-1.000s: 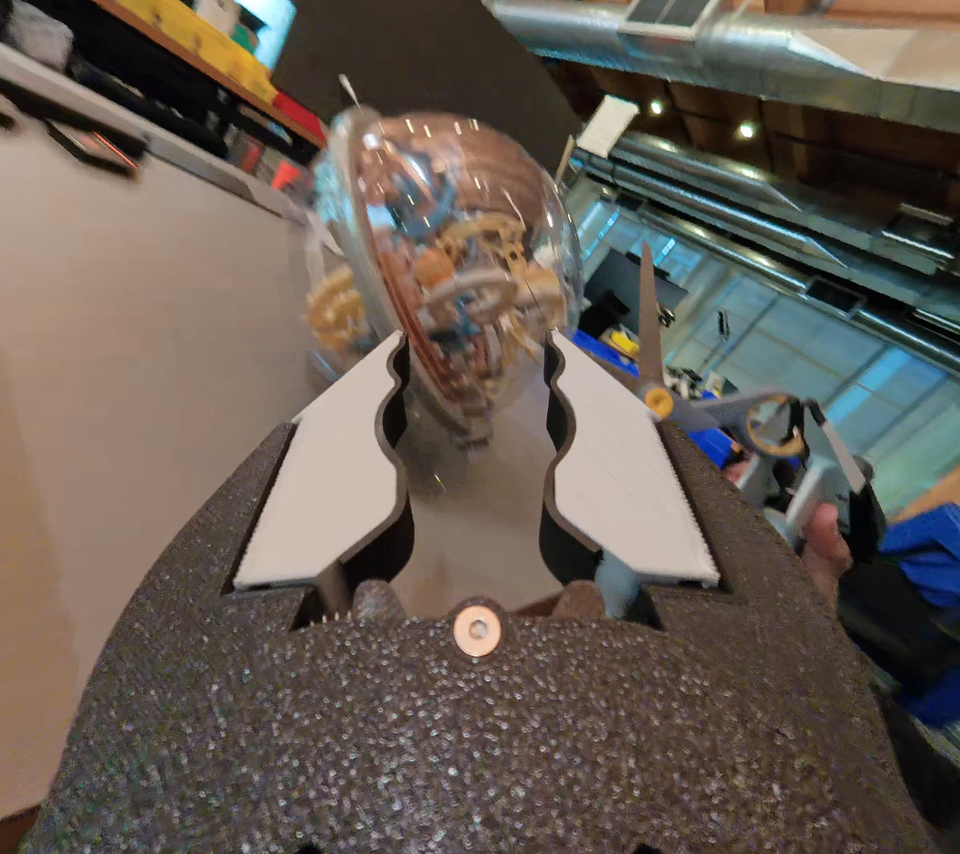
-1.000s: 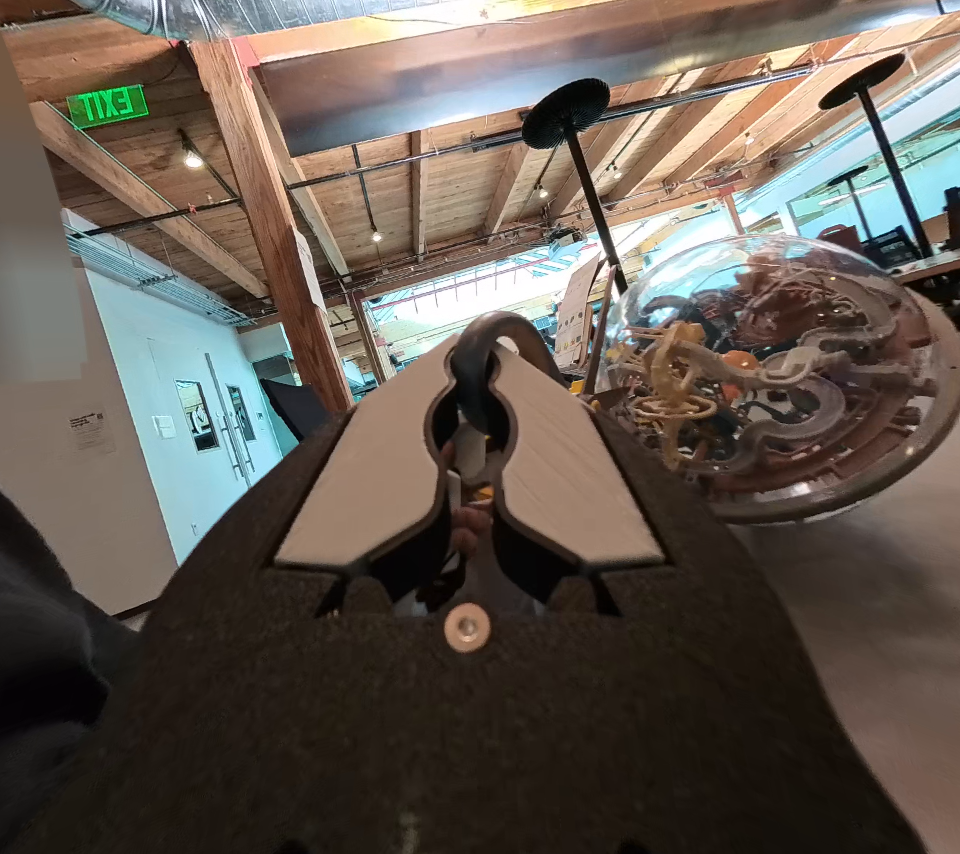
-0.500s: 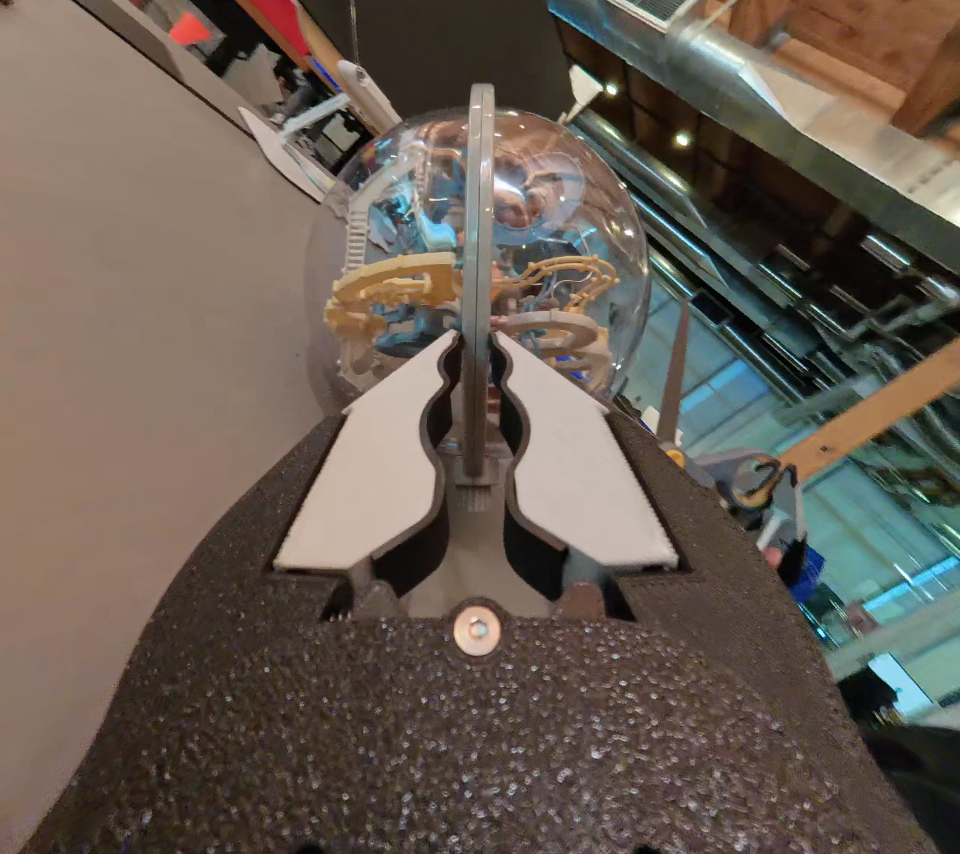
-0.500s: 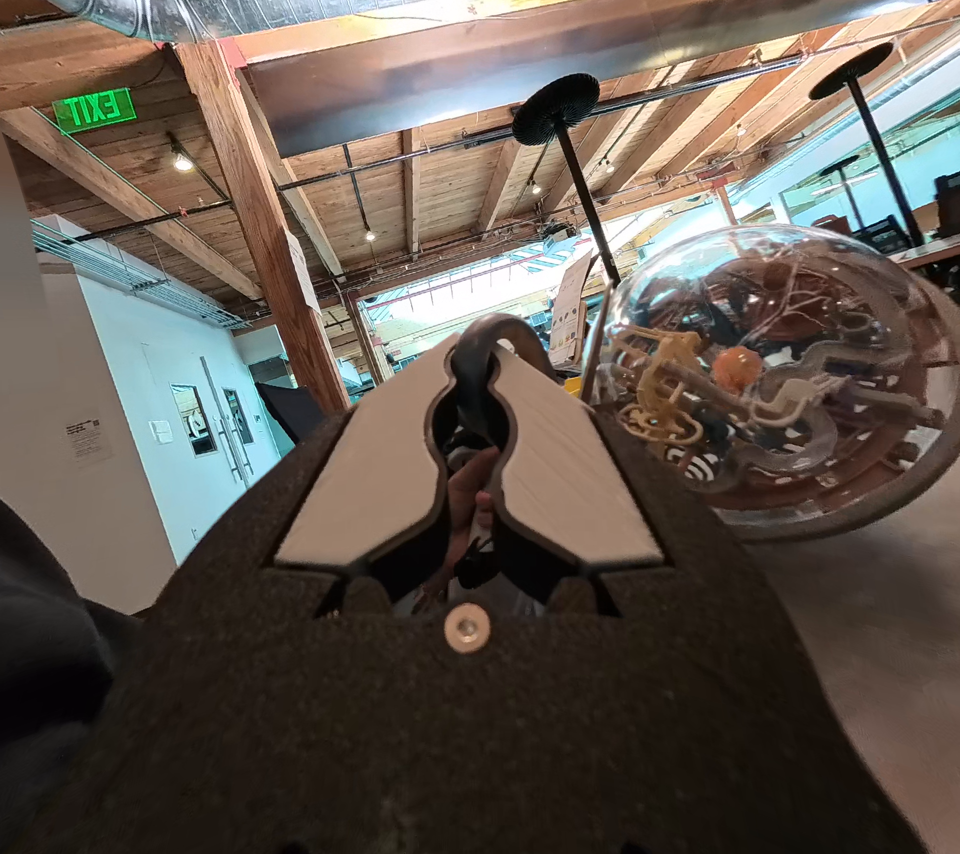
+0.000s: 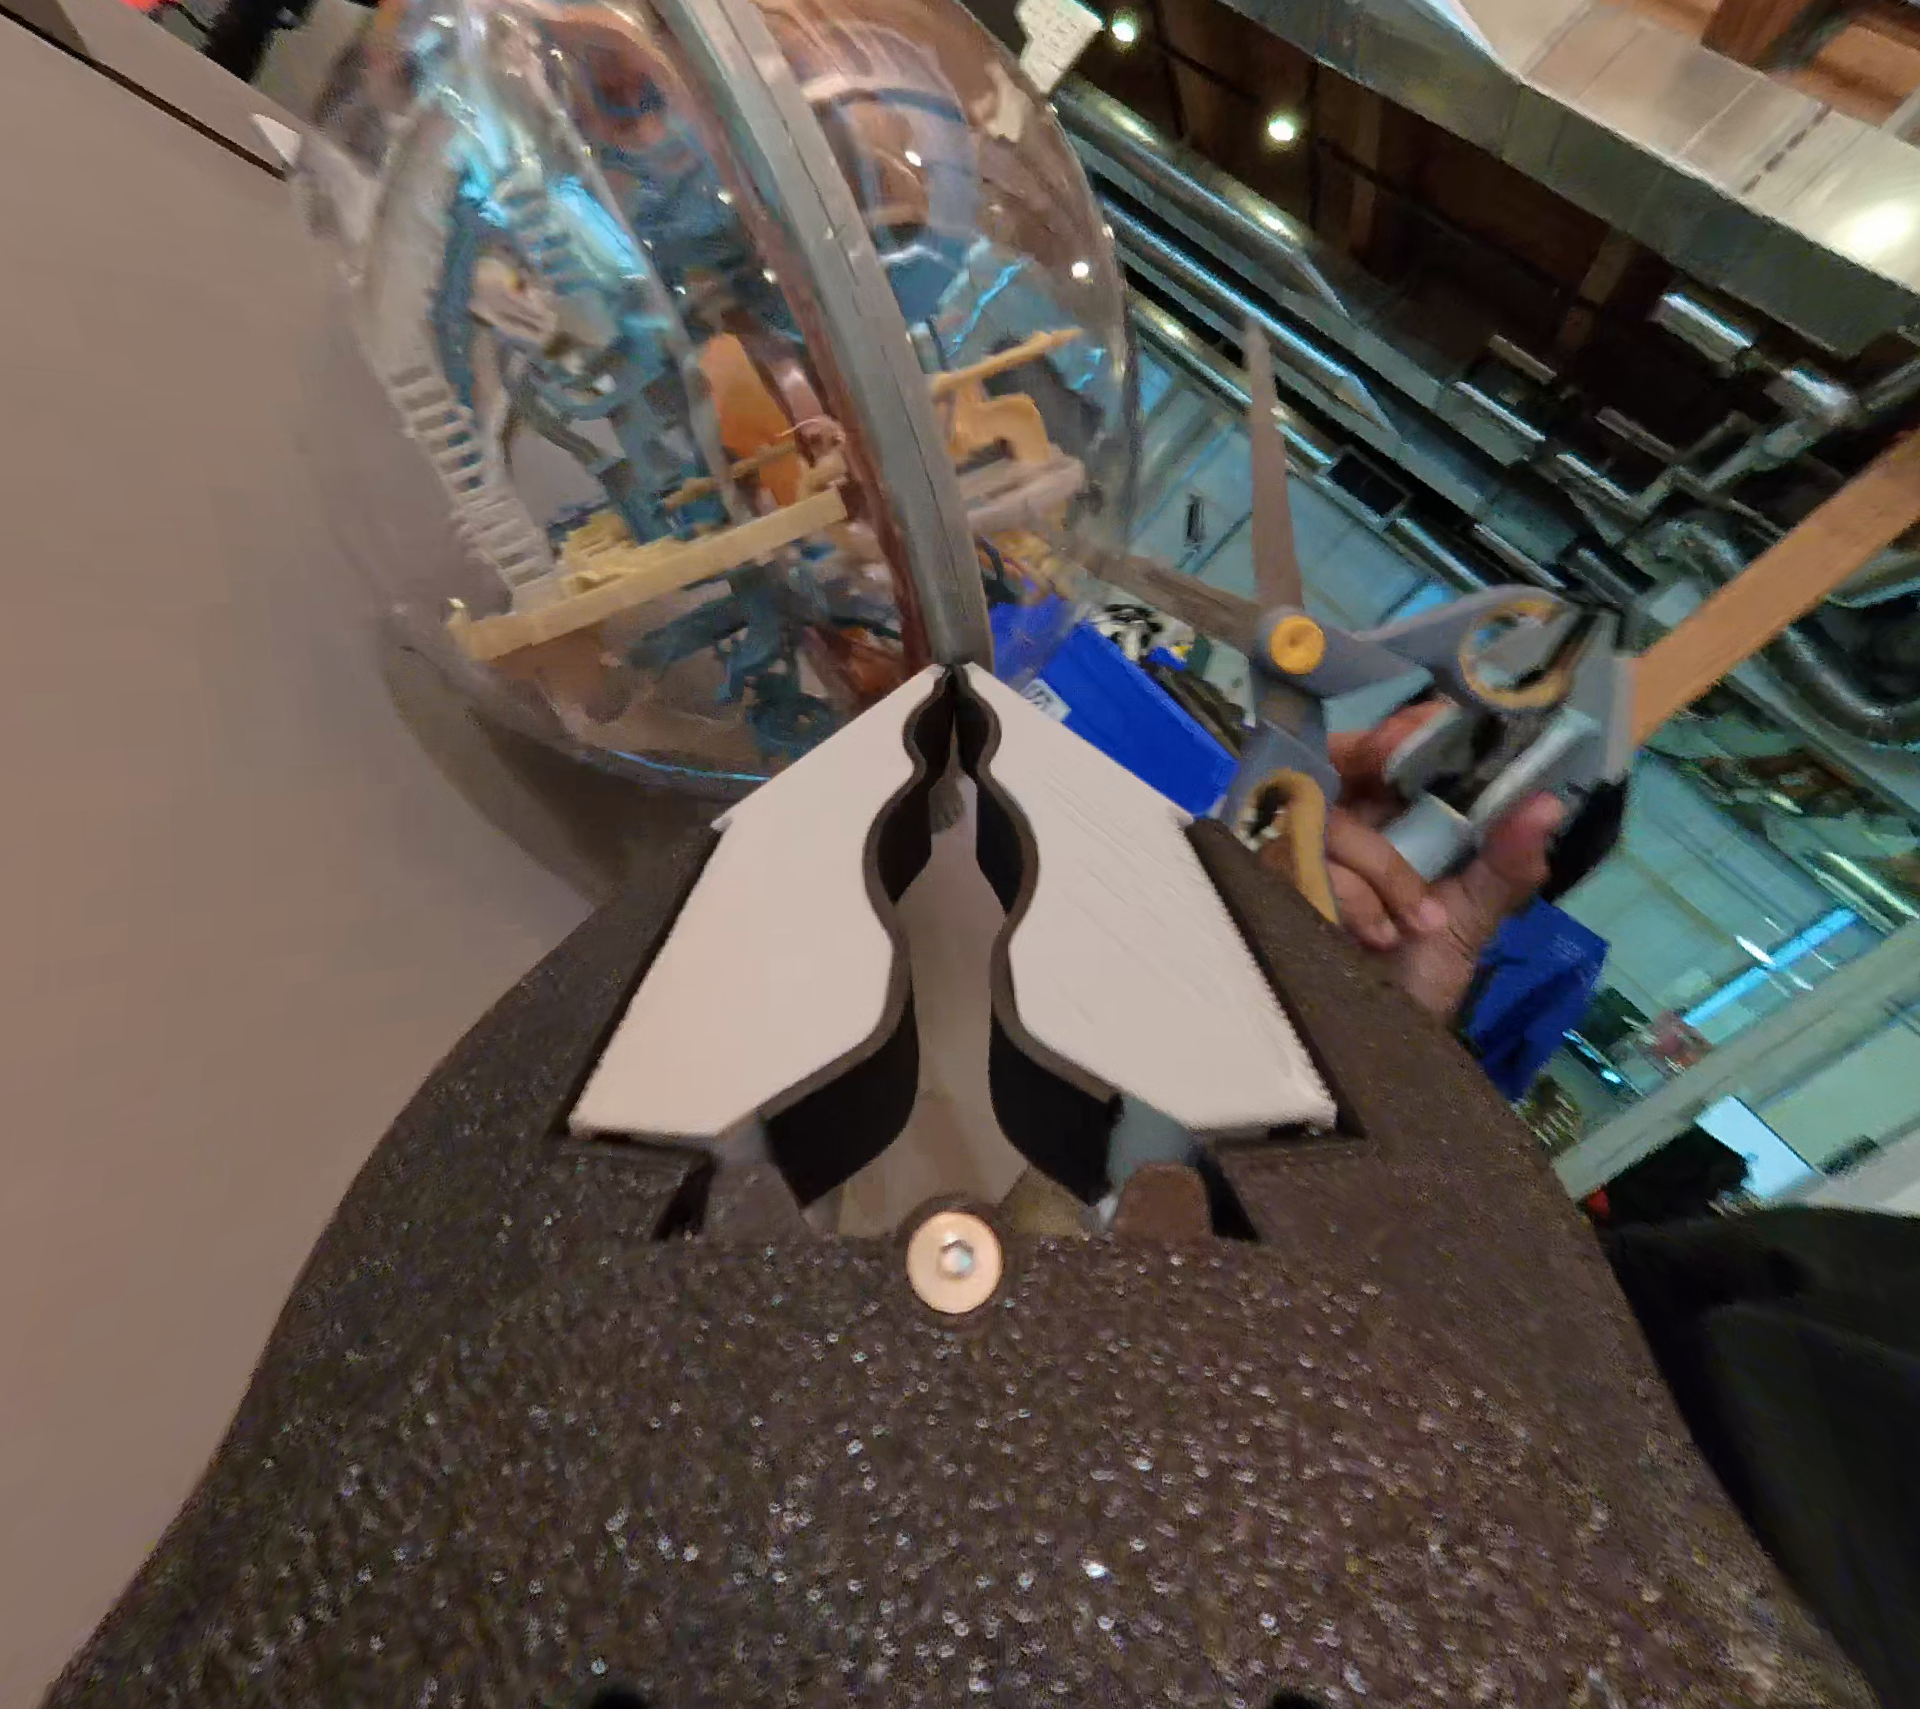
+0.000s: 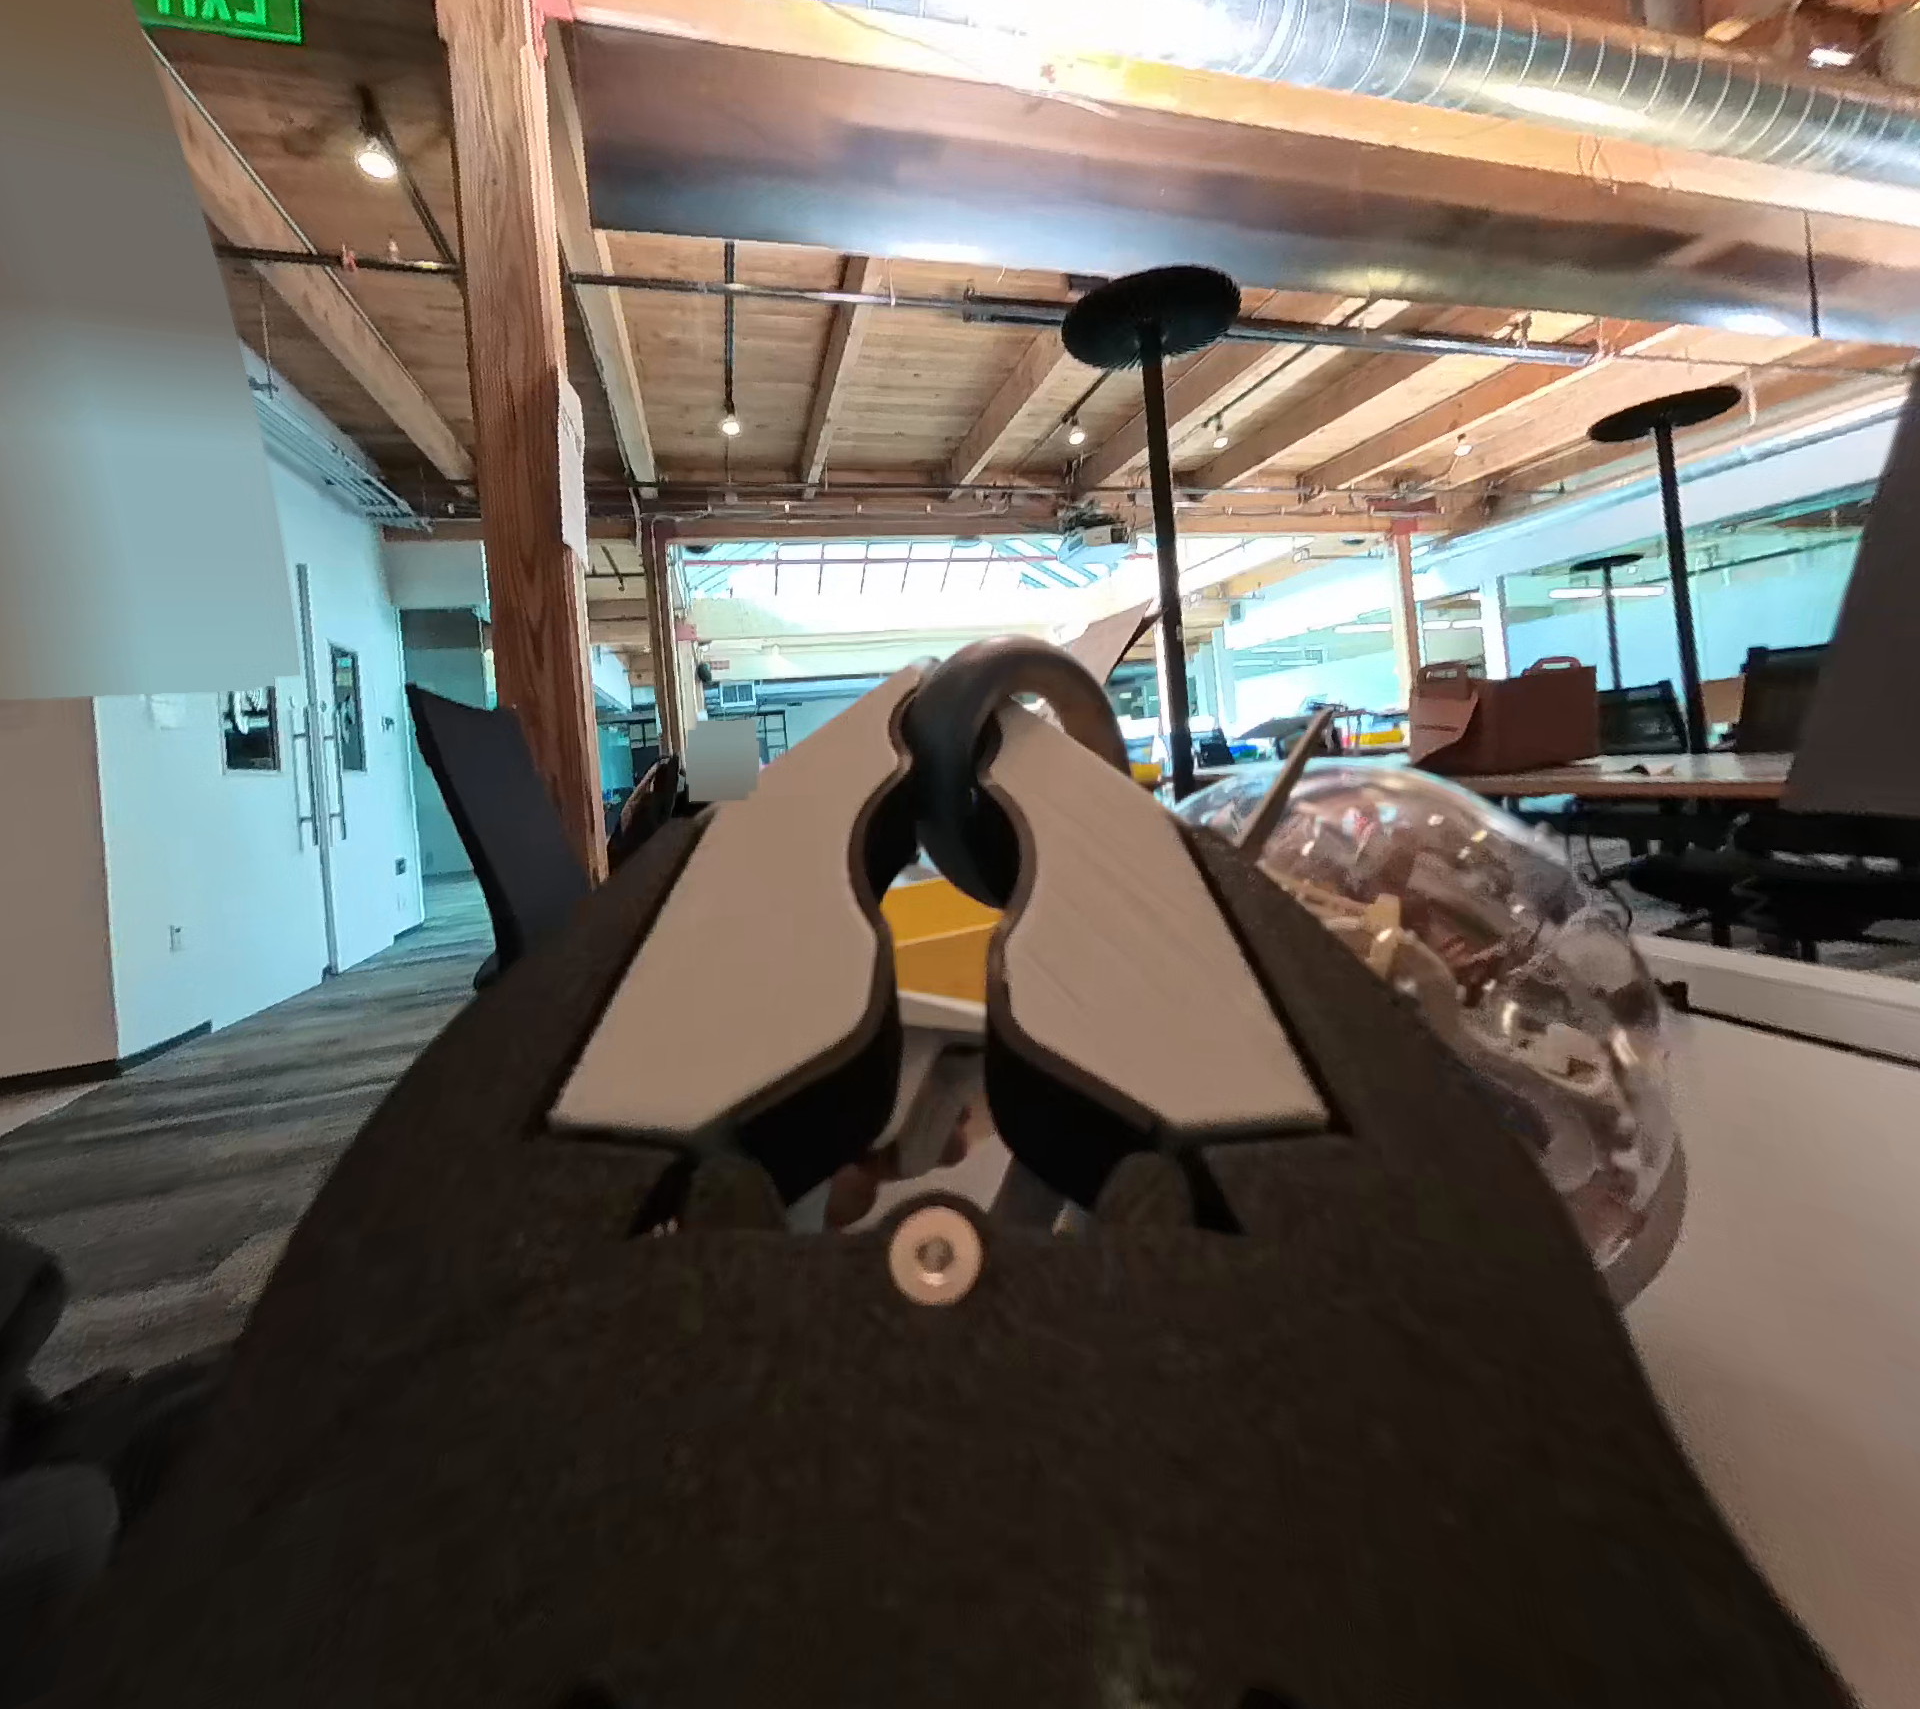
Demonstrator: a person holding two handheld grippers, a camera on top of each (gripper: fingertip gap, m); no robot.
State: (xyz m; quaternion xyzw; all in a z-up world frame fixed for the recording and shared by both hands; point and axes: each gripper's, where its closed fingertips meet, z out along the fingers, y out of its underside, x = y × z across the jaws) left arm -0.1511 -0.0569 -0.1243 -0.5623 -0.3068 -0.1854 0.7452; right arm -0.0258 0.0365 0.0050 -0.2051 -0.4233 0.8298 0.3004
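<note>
Clear plastic maze globe (image 5: 717,309), packed with tan, blue and orange tracks and ringed by a flat grey band (image 5: 831,257), sits against the pale grey worktop (image 5: 187,620). Left hand-held gripper (image 5: 954,688) has its white fingers (image 5: 821,880) pressed together on the lower edge of that band, pinching it. Right of the globe, grey scissors with a yellow pivot (image 5: 1309,651) point blades upward. In the right wrist view, the right hand-held gripper (image 6: 961,750) is closed around the scissors' dark grey handle loop (image 6: 987,714), and the globe (image 6: 1455,984) lies just beside its right finger.
</note>
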